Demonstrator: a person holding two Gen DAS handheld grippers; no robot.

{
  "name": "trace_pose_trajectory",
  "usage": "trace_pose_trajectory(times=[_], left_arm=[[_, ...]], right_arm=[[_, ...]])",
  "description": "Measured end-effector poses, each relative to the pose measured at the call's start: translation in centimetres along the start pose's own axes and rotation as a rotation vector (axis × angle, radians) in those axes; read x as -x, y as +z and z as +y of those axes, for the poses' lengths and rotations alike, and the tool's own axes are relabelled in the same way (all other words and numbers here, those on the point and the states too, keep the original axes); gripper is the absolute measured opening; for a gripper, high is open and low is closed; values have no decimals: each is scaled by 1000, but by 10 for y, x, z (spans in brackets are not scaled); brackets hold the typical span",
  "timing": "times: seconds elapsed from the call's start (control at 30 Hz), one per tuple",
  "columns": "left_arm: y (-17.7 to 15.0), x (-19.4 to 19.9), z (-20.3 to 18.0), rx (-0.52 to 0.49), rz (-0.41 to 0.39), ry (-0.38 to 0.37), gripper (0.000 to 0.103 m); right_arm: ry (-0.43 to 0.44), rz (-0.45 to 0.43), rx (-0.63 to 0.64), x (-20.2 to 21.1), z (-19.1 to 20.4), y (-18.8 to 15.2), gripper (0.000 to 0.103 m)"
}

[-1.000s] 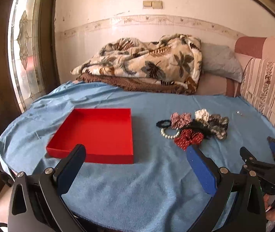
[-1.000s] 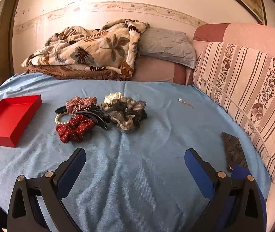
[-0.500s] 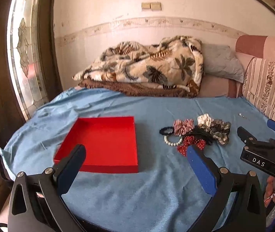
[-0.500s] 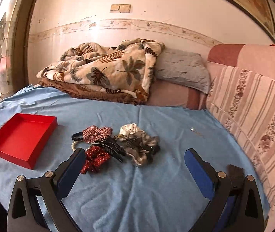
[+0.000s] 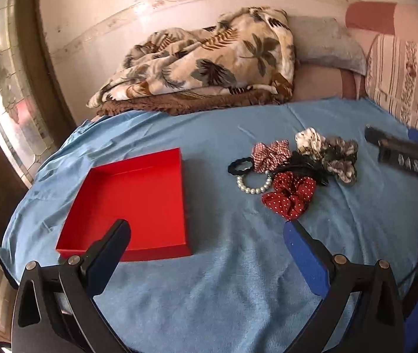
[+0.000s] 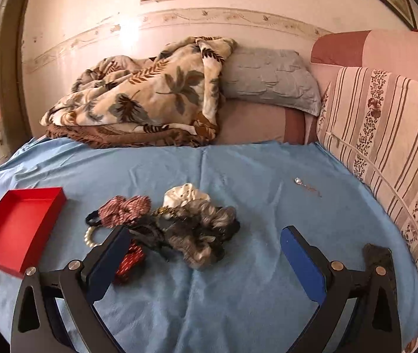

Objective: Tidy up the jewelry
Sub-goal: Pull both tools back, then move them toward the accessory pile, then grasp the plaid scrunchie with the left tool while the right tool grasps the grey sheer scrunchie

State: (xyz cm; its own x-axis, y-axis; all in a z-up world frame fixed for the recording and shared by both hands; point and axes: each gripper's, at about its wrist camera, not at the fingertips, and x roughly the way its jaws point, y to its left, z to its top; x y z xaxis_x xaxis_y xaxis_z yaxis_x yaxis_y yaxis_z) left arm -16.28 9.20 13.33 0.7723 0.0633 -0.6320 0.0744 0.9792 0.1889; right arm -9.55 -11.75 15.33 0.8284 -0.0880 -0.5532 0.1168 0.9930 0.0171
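Both grippers hover over the blue sheet (image 5: 223, 279), jaws spread wide, nothing between them. Left gripper (image 5: 206, 245) sits near the near-right corner of the red tray (image 5: 132, 203), which lies left on the sheet with nothing visible inside. Right gripper (image 6: 204, 250) is just near of the accessory pile. Pile is right of the tray, apart from it: black hair tie (image 5: 240, 166), pearl bracelet (image 5: 254, 185) touching it, checked red scrunchie (image 5: 270, 153), red dotted scrunchie (image 5: 290, 197) nearest, black claw clip (image 5: 309, 167), white scrunchie (image 5: 309, 139), grey scrunchie (image 6: 200, 235). Small clear-stone piece (image 6: 298, 181) lies alone far right on the sheet. Leaf-print blanket (image 6: 150, 97) and grey pillow (image 6: 268, 79) at the far end, striped cushion (image 6: 385, 135) right.
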Motion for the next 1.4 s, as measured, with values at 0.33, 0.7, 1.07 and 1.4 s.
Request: trace_pose_trajectory(times=[0.33,0.7,1.07,1.4], left_arm=[[12,-43,-16,-44,60,-32,103],[36,-99,8,71,136,-130,103],[104,-173,-25,65,154,-287,96],[112,-249,-54,51,306,-367,76]], right_arm=[[-13,36,-7,-47,-16,18,103],[114,222,-96,-98,-42,10,98],[193,336,-152,-128,-49,3,85],[215,392,-172,-150,-43,-3,77]])
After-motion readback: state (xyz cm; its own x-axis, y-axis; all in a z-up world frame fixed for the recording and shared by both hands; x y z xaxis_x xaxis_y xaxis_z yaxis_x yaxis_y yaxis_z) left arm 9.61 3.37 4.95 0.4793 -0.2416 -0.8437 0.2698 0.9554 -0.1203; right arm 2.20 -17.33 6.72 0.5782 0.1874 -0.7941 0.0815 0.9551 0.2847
